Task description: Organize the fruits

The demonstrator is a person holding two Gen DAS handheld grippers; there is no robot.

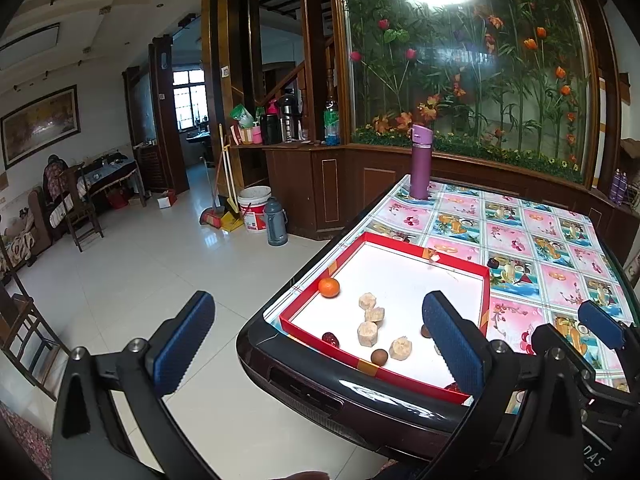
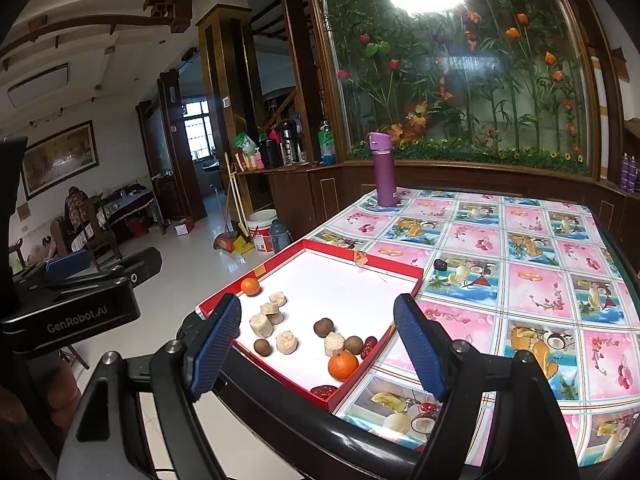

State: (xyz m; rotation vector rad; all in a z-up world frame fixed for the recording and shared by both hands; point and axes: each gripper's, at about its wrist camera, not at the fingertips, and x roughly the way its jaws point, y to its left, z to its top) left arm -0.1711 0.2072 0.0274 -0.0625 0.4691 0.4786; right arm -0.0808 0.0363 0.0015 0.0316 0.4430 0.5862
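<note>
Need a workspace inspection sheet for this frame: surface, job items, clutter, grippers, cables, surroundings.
Surface: table under a fruit-print cloth, dark rounded edge.
Job's things: red tray at the near left corner, holding two oranges, pale cut pieces, brown round fruits and red dates; one dark fruit lies on the cloth outside it.
Clutter: purple bottle upright at the far edge.
Grippers: left gripper open, empty; right gripper open, empty.
Cables: nothing seen.
Surroundings: tiled floor, bucket, brooms, flower panel behind.
</note>
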